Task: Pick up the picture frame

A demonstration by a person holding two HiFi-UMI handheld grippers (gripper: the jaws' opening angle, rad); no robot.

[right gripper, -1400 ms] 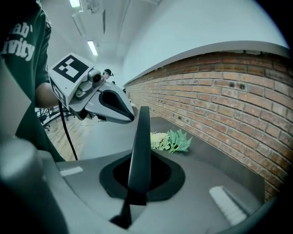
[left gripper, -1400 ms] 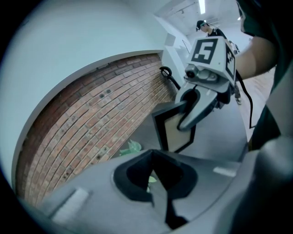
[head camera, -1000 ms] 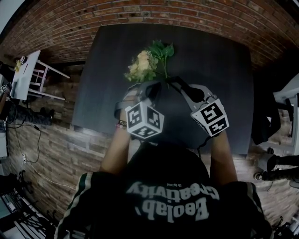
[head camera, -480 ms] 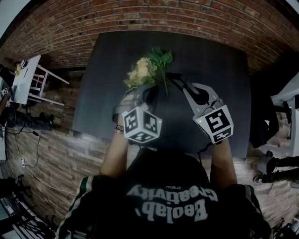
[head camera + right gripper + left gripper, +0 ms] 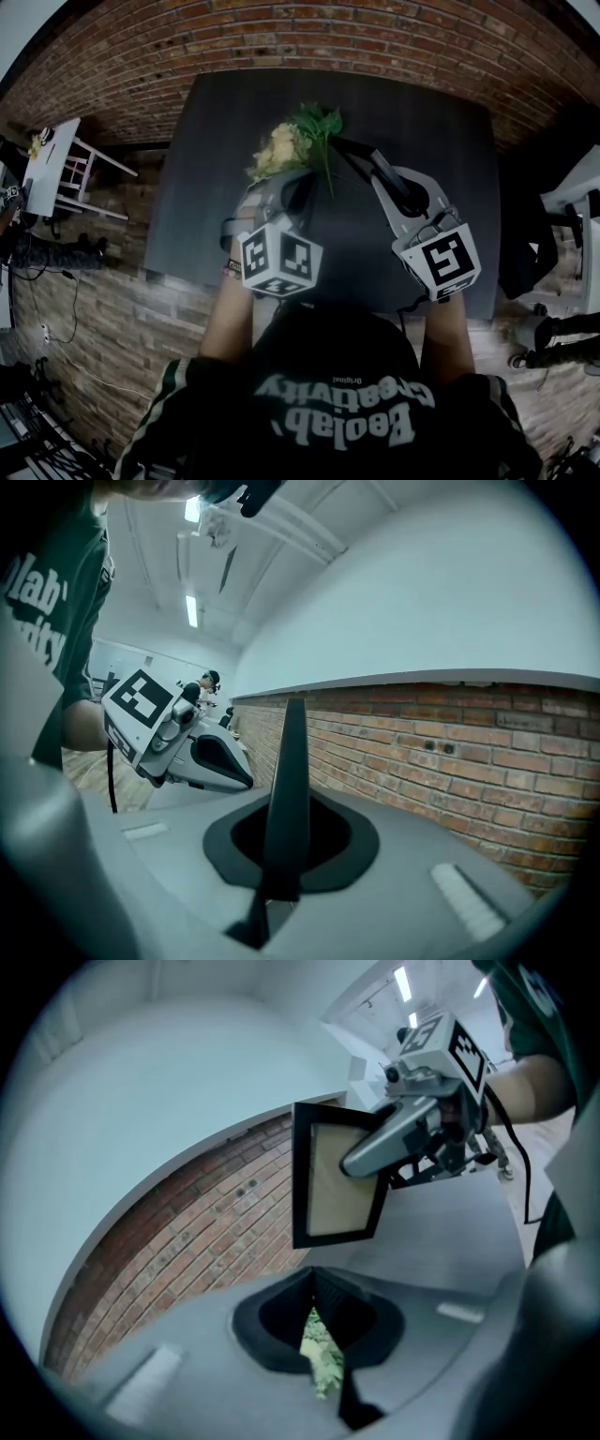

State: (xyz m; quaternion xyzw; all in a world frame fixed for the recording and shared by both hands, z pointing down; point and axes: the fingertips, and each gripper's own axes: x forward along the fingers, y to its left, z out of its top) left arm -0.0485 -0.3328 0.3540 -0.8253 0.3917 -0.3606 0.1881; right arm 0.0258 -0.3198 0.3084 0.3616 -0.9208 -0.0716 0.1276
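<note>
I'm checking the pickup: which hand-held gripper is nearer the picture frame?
Right. The right hand-held gripper is clamped on the picture frame; the left hand-held gripper is beside it, apart, holding the flowers.

Over a dark table (image 5: pixel 187 169), the left gripper (image 5: pixel 298 183) holds flowers (image 5: pixel 281 145). Just right of them, the right gripper (image 5: pixel 370 164) carries a thin dark frame (image 5: pixel 349 148), seen edge-on. Brick wall (image 5: pixel 375 37) at the far side; white chair (image 5: pixel 56 155) at left.
</note>
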